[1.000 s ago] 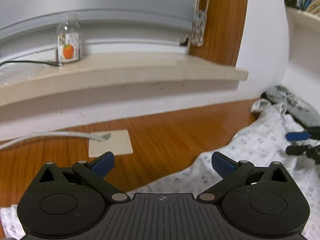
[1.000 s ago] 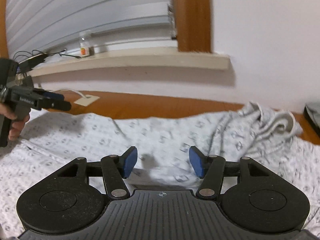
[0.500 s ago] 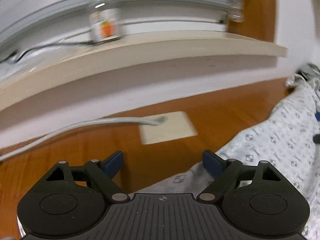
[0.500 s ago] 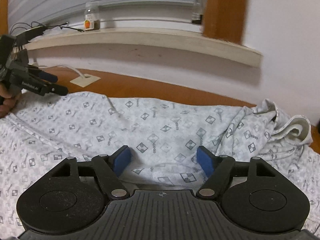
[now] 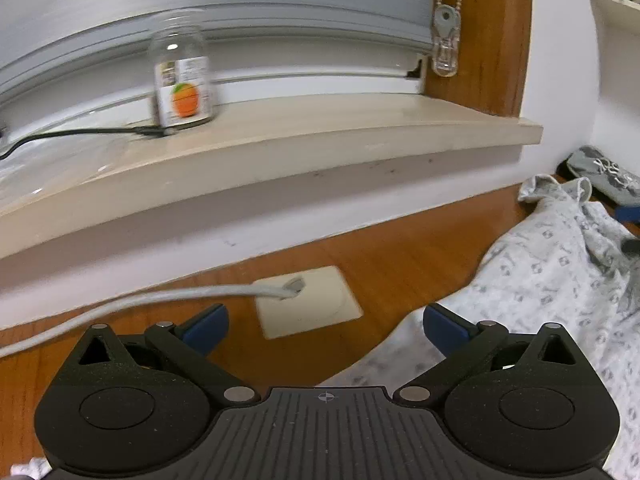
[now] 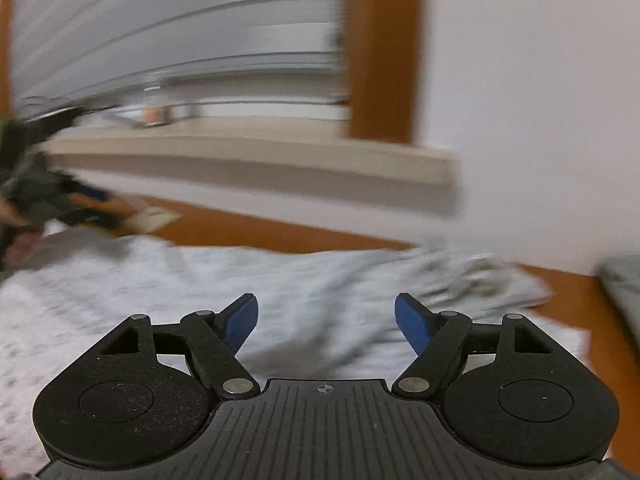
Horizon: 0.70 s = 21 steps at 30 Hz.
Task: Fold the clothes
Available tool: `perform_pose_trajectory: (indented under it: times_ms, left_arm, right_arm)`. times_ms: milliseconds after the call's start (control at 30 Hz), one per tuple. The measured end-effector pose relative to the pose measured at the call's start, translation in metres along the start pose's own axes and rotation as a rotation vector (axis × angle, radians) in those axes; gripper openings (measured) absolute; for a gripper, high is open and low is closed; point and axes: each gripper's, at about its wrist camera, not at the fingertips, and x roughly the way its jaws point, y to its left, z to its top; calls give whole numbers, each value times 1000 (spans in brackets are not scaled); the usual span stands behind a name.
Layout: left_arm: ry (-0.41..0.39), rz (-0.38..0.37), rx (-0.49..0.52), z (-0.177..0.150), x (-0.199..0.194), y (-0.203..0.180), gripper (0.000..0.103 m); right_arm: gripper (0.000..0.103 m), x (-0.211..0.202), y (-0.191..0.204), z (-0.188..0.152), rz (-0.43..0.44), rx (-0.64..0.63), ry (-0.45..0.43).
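Right wrist, hand-held gripper agape, garment

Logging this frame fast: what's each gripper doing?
Left gripper: open, holding nothing.
Right gripper: open, holding nothing, above the garment.

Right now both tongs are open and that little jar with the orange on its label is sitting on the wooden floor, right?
Not quite: the jar stands on the windowsill, as the left wrist view shows. Both the left tongs and right tongs are open.
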Motion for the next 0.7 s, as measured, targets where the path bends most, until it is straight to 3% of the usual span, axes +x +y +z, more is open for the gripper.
perform_pose_trajectory:
  times_ms: [267,467,500,533,567,600,633,700]
  left_arm:
    - [-24,-105,-70,-12,5,8,103]
    - [-16,-149,-100,-15,8,12,103]
    - [-13,-151,-100,-15,8,12,103]
    - [-11,-153,-99,-15,8,12,103]
    - [-8,-153,-99,-15,8,11,103]
    - [-4,-152,-99,-15,9,11,103]
    - [-1,-151,-101,-15,9,11,103]
    - [3,-150,-103,-15,10,12,103]
  right_arm:
    - [76,52,-66,31,-223,19,85]
    - [75,85,-96,27,-239,140,160]
    - [72,88,-97,24,-244,136,172]
    - [56,91,-97,22,-245,135,185]
    - [33,91,-97,21,-245,132,191]
    - [23,88,-95,22,-253,121,182]
    - [15,85,-92,23,-261,110,173]
    - [11,69,-89,29,-290,91,128]
